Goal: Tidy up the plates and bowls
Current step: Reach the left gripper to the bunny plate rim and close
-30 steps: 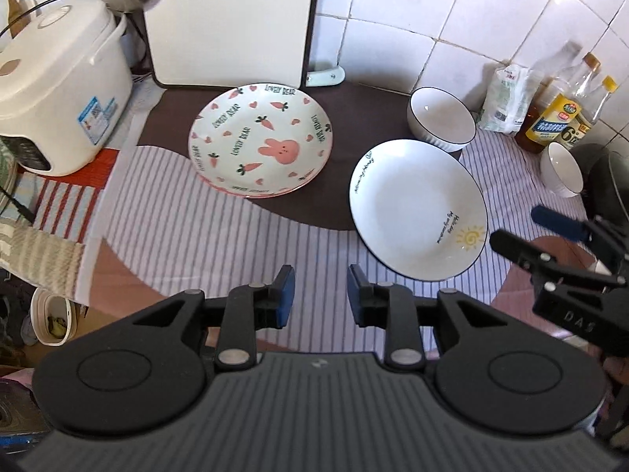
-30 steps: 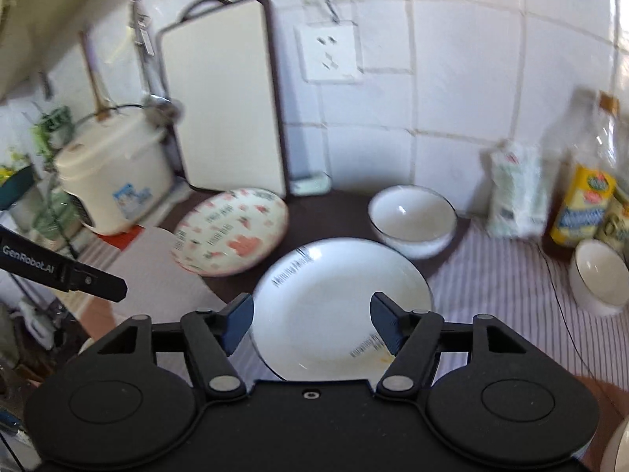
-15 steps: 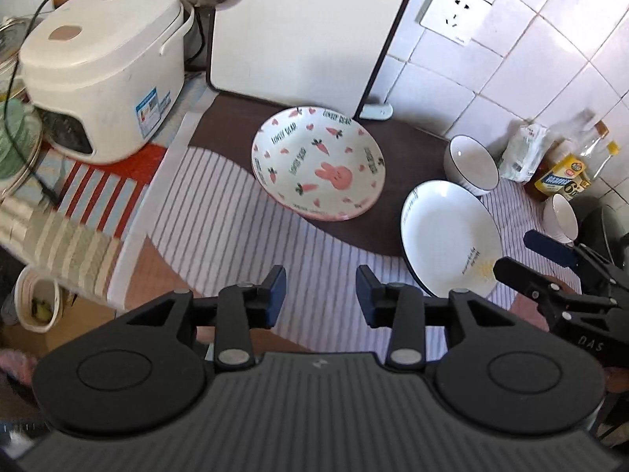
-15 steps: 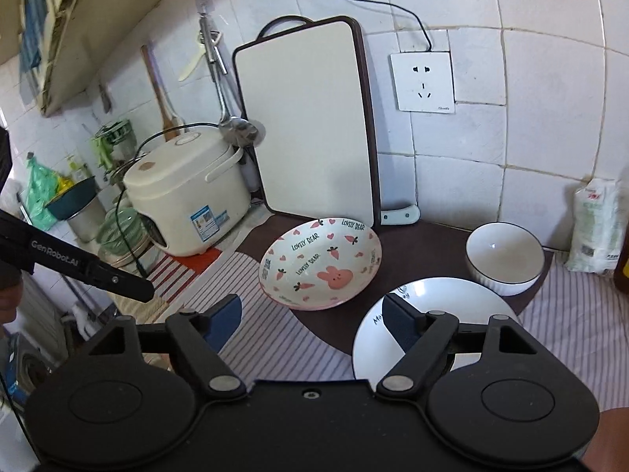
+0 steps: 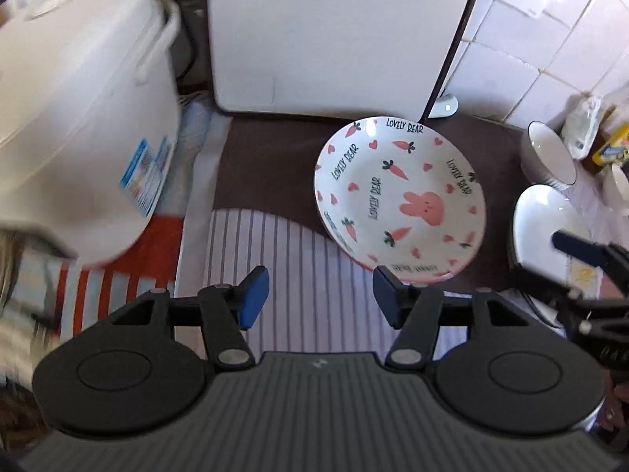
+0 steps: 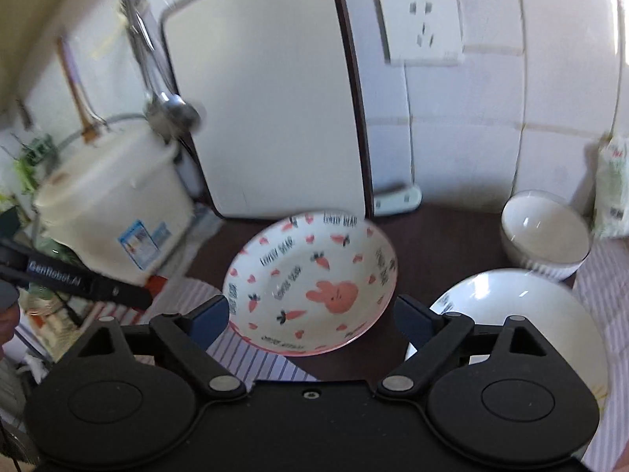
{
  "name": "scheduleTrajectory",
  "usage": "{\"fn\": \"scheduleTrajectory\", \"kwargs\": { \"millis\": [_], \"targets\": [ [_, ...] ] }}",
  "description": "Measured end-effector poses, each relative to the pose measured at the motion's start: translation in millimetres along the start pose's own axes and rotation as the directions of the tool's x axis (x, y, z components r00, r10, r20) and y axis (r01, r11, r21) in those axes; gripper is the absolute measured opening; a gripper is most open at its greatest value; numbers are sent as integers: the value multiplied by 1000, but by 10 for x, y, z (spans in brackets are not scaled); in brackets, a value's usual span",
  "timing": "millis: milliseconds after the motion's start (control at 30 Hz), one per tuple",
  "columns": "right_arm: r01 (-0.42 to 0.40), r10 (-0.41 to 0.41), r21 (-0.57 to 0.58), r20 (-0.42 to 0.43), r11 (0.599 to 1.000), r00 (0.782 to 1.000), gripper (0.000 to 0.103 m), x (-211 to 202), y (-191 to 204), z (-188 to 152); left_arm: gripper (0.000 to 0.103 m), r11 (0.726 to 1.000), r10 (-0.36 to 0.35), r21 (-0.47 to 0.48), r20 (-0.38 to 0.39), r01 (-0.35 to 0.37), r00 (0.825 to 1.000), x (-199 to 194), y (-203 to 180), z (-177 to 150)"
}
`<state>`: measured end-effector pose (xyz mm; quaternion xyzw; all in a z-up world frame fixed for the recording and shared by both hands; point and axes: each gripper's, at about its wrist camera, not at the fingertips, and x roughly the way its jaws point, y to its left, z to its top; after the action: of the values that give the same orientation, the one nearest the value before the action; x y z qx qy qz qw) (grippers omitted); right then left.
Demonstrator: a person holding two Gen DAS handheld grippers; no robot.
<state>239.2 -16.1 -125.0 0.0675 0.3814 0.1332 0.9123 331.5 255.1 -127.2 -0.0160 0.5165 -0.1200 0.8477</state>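
Hovering empty, both grippers, left and right, are spreading their jaws wider near the bunny plate. Nothing is stacked yet: white plate and bowl are sitting apart beside it.

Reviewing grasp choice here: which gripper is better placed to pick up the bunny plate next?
Probably the right gripper: its open jaws frame the bunny plate, whose near rim sits between them. The left gripper, also open and empty, points mostly at striped cloth, plate off to its right.

Glossy ceramic plate, striped cloth
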Motion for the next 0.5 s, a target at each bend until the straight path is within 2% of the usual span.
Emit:
{"fn": "scheduleTrajectory", "kwargs": {
  "millis": [67,133,300,333,367,400,500],
  "targets": [
    [-43,47,59,-78,997,996,93,227,4,-12,55,1000,-3,10,52,2,999,175,102,103],
    [-51,69,130,-140,990,988,89,447,-6,-36,55,1000,-1,17,52,0,999,379,186,214],
    [30,3,214,-150,976,989,89,729,-2,-185,54,998,-67,-1,23,67,997,832,260,399],
    [43,-7,247,-145,968,989,88,765,-21,-236,52,998,-64,13,19,64,998,913,238,410],
    [48,-11,279,-135,959,991,87,796,-28,-277,44,997,-63,36,16,62,998,988,206,413],
    [53,-16,309,-121,950,993,85,827,-35,-324,41,996,-64,59,13,63,998,1057,172,403],
    [95,-64,350,-101,932,993,81,935,-11,-423,37,989,-68,130,3,67,998,1208,92,387]
  ]
}}
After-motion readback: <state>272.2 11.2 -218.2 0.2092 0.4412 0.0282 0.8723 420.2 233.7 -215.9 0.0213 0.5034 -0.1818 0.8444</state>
